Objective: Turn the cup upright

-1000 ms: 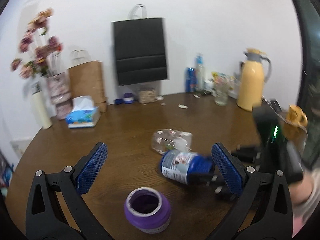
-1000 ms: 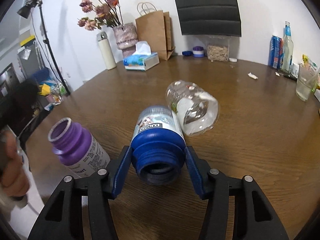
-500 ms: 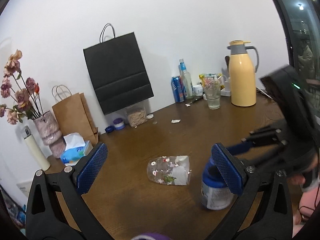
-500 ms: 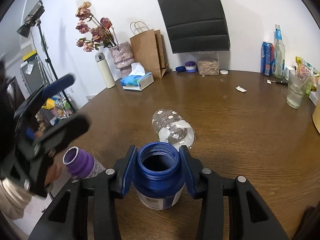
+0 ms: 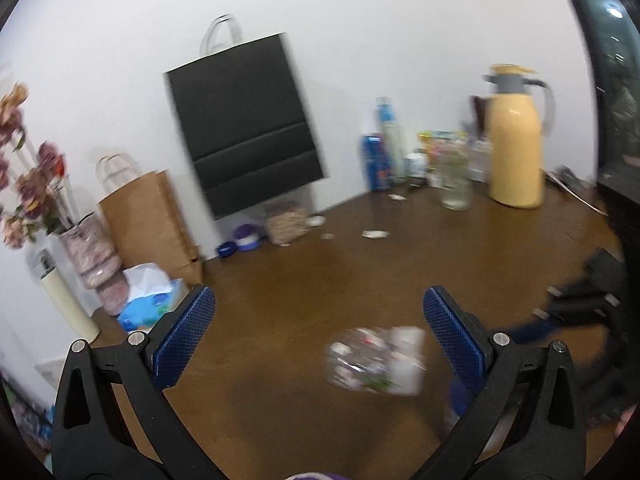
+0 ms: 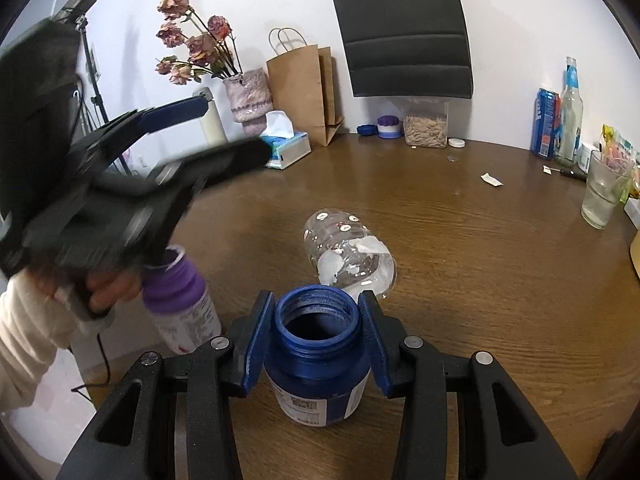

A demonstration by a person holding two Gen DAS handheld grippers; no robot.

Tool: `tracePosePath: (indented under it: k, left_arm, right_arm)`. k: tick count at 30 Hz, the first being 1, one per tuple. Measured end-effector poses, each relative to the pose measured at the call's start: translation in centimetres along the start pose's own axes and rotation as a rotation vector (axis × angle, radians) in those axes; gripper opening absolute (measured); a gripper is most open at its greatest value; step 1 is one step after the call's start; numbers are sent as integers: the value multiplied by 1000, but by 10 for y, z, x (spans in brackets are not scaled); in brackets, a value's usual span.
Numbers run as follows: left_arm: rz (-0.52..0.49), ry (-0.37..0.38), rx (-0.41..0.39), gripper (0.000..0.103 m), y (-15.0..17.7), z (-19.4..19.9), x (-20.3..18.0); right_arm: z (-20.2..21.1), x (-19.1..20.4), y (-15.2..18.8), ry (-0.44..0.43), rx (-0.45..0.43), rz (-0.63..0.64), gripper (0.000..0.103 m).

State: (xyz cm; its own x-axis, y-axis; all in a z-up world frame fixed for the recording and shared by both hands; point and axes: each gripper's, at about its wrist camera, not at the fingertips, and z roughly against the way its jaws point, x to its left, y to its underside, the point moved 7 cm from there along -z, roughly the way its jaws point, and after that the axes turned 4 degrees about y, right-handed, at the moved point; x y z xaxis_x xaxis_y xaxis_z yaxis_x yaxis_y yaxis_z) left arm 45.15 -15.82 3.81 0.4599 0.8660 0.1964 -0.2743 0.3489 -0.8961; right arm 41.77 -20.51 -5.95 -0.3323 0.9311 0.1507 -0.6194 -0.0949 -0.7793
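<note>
A blue jar (image 6: pixel 318 354) stands upright on the brown table (image 6: pixel 480 280), mouth up. My right gripper (image 6: pixel 318 312) is around its neck, fingers at both sides with a thin gap showing. A clear plastic cup (image 6: pixel 350 256) lies on its side just beyond it; it also shows blurred in the left wrist view (image 5: pixel 376 360). My left gripper (image 5: pixel 320 332) is open and empty, raised over the table, with the clear cup between and below its fingertips. A purple jar (image 6: pixel 178 296) stands upright to the left of the blue jar.
Along the back wall stand a black bag (image 6: pixel 404 36), a brown paper bag (image 6: pixel 304 88), a flower vase (image 6: pixel 248 96), a tissue box (image 6: pixel 286 146), cans and bottles (image 6: pixel 560 120), a glass (image 6: pixel 604 192) and a yellow jug (image 5: pixel 516 140).
The right gripper turned the blue jar from lying on its side to standing upright on the table, and its jaws have eased. The left gripper lifted and swung above the clear cup.
</note>
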Motion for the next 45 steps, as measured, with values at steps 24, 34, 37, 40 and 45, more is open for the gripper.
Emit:
tracePosePath:
  k: [24, 34, 37, 40, 45]
  left_arm:
    - [-104, 434, 162, 103, 60, -29, -88]
    - [-97, 538, 264, 65, 71, -46, -122]
    - [-99, 527, 265, 60, 74, -43, -121]
    - [-61, 516, 232, 59, 73, -34, -115]
    - [-16, 470, 136, 59, 59, -8, -99]
  right_arm:
    - [-11, -59, -21, -74, -19, -221, 47]
    - [-3, -42, -21, -91, -31, -178, 47]
    - [-3, -34, -21, -104, -29, -163, 47]
    - [-1, -25, -22, -98, -36, -136, 47]
    - [18, -2, -35, -129, -78, -95, 49]
